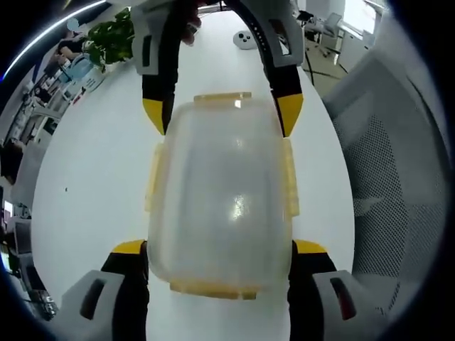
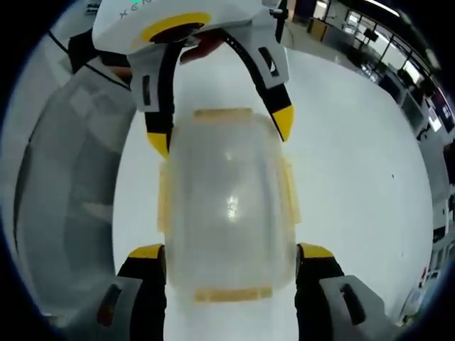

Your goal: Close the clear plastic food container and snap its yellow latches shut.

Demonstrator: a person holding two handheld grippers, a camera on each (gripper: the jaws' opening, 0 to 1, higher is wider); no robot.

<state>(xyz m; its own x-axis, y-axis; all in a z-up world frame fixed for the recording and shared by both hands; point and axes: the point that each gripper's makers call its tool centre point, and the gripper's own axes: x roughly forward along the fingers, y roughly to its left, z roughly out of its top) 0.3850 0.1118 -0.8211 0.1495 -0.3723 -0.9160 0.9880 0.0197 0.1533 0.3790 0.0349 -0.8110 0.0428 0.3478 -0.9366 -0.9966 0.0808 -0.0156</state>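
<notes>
**Container Held Between Both Tongs on the Worktop**

The clear plastic food container [image 1: 219, 199] lies on the white worktop [image 1: 92, 163] with its lid on. The lid appears seated on the base. Yellow latches [image 1: 290, 177] run along all four edges of the container; whether each latch is snapped down cannot be determined.

In the left gripper view, the left tongs [image 1: 219, 249] stand open, one yellow-tipped jaw on each side of the near end of the container, close against its walls. Firm contact cannot be confirmed. The right tongs [image 1: 222, 114] enter from the far side and straddle the far end of the container in the same manner, also open.

In the right gripper view, the arrangement is mirrored: the right tongs [image 2: 231, 252] flank the near end of the container [image 2: 227, 206], and the left tongs [image 2: 217, 131] bracket the far end. A latch [image 2: 165, 202] is visible on the left edge.

A mesh-backed chair [image 1: 398, 192] stands at the right of the worktop. A green plant [image 1: 114, 35] and a small white object [image 1: 245, 40] sit at the far end.
</notes>
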